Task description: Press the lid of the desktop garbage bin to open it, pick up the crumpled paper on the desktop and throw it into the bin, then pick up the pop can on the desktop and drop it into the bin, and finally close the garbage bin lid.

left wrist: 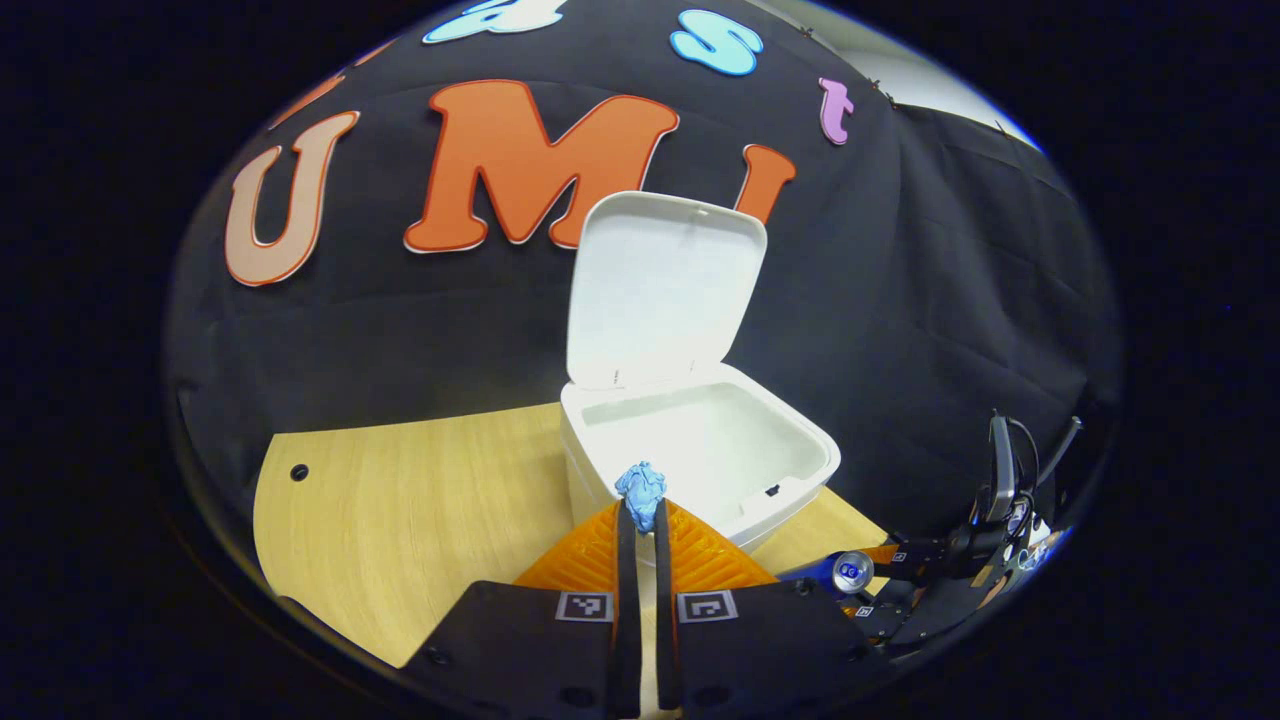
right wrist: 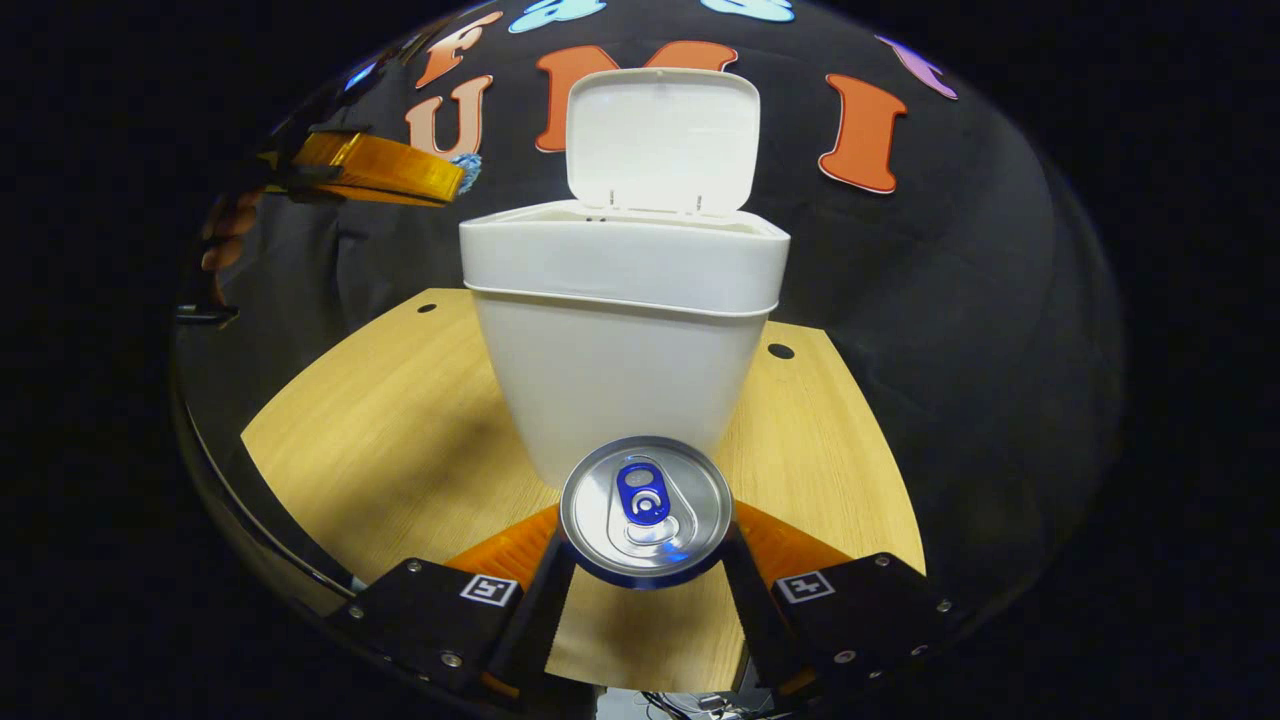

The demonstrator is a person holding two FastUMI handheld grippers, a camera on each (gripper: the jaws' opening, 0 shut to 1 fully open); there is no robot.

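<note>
**Ana:** Left hand-held gripper (left wrist: 641, 515) has its two fingers nearly together, clamped on the crumpled paper (left wrist: 641, 493), a small blue wad held at the very tips, right at the near rim of the garbage bin (left wrist: 700, 455). The lid (left wrist: 662, 288) stands up and open.

**Ben:** And the right hand-held gripper (right wrist: 648, 545)?

**Ana:** Its fingers are spread to the width of the pop can (right wrist: 646, 510) and sit against both sides of it, so I read it as gripping. The can lies end-on toward the camera, in front of the bin, above the worktop (right wrist: 400, 440).

**Ben:** How will they handle?

**Ana:** My guess: the paper is very light and soft, so it gives under the fingers and a pinch at the tips is enough; it may cling a little on release. The can is smooth, thin-walled metal, likely light, and slippery. It could dent under hard pressure, so hold it across the middle of the body, not the rim.

**Ben:** Anything unclear?

**Ana:** The can's body is hidden behind its own top, so I can't tell how far along it the fingers reach. The bin's floor is out of sight in the right gripper view, and in the left gripper view the wad covers part of the rim. Whether the can touches the worktop, I cannot tell.
</note>
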